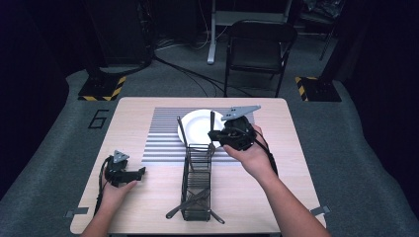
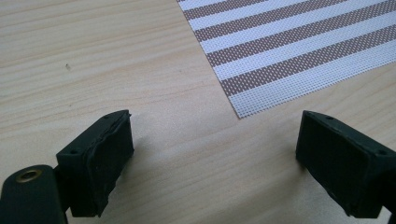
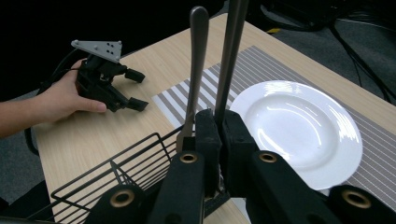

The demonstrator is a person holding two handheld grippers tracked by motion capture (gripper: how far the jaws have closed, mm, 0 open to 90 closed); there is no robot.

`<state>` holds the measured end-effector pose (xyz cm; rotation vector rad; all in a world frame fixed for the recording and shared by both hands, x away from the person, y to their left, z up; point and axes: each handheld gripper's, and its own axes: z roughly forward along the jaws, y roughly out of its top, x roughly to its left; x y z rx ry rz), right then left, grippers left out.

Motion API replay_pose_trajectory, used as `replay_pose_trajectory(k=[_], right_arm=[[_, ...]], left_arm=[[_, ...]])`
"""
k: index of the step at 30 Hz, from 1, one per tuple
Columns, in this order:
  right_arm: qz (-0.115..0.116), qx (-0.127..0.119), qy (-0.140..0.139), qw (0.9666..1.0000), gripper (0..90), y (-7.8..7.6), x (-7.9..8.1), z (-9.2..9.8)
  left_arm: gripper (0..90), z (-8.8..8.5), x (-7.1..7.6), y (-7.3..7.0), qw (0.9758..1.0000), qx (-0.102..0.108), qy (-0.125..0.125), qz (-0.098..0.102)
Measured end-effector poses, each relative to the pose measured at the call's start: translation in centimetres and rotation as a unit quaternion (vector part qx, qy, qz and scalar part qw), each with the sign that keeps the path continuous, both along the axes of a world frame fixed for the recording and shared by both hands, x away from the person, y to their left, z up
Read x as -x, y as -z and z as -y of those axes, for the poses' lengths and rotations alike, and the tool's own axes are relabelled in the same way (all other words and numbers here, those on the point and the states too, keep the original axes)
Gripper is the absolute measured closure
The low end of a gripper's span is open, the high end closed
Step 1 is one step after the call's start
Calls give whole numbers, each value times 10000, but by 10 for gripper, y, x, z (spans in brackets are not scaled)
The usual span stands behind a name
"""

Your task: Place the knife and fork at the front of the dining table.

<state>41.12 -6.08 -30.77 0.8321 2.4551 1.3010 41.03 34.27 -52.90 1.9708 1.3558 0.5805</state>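
On a pale wooden desk (image 1: 148, 197), a black wire basket (image 1: 197, 182) stands near the front edge, and everything else is placed around it. Just behind the basket lies a striped mat (image 1: 163, 133) carrying a white plate (image 1: 195, 126). Over the basket's far end, beside the plate, a hand holds the right tongs (image 3: 215, 122), whose jaws are closed on the handle of a long metal utensil (image 3: 229, 56) that stands upright between them. A second utensil handle (image 3: 196, 65) rises just beside it, out of the basket; which kind of cutlery either one is cannot be told. More cutlery (image 1: 190, 200) lies in the basket's near end, one piece poking out past the wire at the front. Well to the left of the basket, a hand rests on the desk holding the left tongs (image 2: 212, 156), whose jaws stand wide apart with nothing between them, just above bare wood, near a corner of the striped mat. Beyond the desk, well behind the basket, a dark folding chair (image 1: 259, 47) stands on grey carpet
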Motion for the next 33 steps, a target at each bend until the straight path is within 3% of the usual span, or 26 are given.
replay_pose_trajectory(k=[19, 33], right_arm=[[70, 14, 353, 9994, 870, -9, -2, 35], [25, 75, 672, 9977, 870, 1, -8, 56]], left_arm=[[108, 0, 0, 0, 10000, 0, 1, -1], [108, 0, 0, 0, 10000, 0, 0, -1]])
